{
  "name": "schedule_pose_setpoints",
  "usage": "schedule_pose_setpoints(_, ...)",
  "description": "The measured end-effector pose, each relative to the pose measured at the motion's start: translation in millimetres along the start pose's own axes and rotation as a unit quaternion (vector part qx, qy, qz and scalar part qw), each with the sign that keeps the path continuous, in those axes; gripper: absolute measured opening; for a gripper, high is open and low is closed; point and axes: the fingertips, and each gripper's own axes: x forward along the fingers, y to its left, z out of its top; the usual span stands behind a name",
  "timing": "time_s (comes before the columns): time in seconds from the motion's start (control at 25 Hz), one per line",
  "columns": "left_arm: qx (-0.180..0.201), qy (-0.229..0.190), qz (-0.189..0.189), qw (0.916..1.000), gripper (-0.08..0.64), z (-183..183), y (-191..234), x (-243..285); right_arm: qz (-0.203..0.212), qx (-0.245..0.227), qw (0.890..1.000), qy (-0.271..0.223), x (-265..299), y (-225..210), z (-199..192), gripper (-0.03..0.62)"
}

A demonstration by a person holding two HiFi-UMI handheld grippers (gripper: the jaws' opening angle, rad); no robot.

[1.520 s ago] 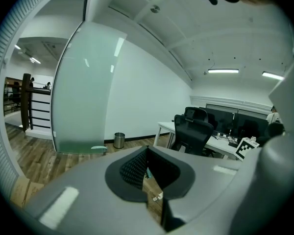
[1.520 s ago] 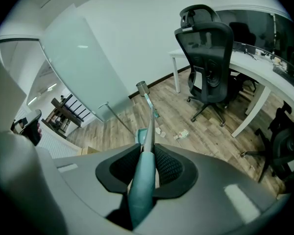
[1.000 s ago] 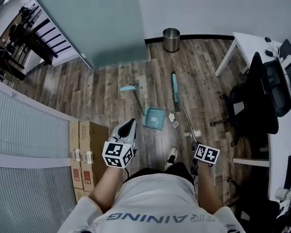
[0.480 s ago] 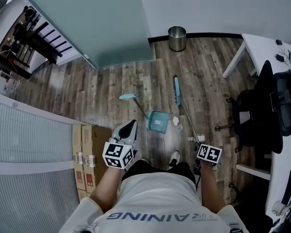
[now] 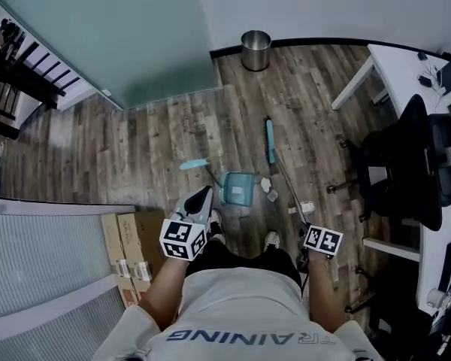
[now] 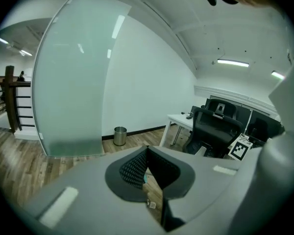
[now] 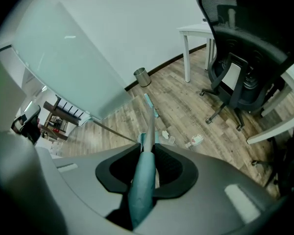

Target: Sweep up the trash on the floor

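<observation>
Left gripper [image 6: 147, 153]: jaws together, empty. Right gripper [image 7: 148, 148]: clamped on teal long-handled broom [image 5: 270, 141]. White paper scraps [image 5: 266, 183] on wood-plank floor [image 5: 150, 141], beside teal plastic dustpan [image 5: 239, 188] (white shirt [image 5: 240, 299] lettering shows "RAINING").

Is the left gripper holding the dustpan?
No, the jaws of the left gripper are closed together on nothing, and the dustpan lies on the floor.

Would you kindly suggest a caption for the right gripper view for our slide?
Right claw shut on a teal broom handle, scattered trash on the wood floor ahead, bin by the wall.
</observation>
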Motion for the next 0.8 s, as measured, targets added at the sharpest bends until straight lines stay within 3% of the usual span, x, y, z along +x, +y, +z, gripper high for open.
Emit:
schedule_pose_setpoints(0.32,0.030,0.028,-0.041,0.9983,0.003,2.9,110.1,25.7,-0.040,0.062,0.997,0.003,28.5,67.4,-18.8,0.107)
schedule_pose_setpoints(0.48,0.034,0.042,-0.081,0.9953,0.038,-9.7,119.1,29.1,-0.038,0.069,0.997,0.008,29.1,85.5,-26.8,0.107)
schedule_pose_setpoints(0.64,0.066,0.067,-0.088,0.9917,0.063,-25.4,118.5,39.4,-0.031,0.069,0.997,0.007,31.6,87.7,-28.1,0.107)
schedule_pose_setpoints(0.72,0.078,0.083,-0.092,0.9892,0.120,-32.5,116.7,43.7,-0.032,0.067,0.997,0.013,35.4,84.6,-30.5,0.107)
schedule_pose_setpoints(0.8,0.086,0.098,-0.103,0.9862,0.236,-36.7,113.7,46.5,-0.034,0.068,0.997,0.020,38.6,81.7,-34.1,0.107)
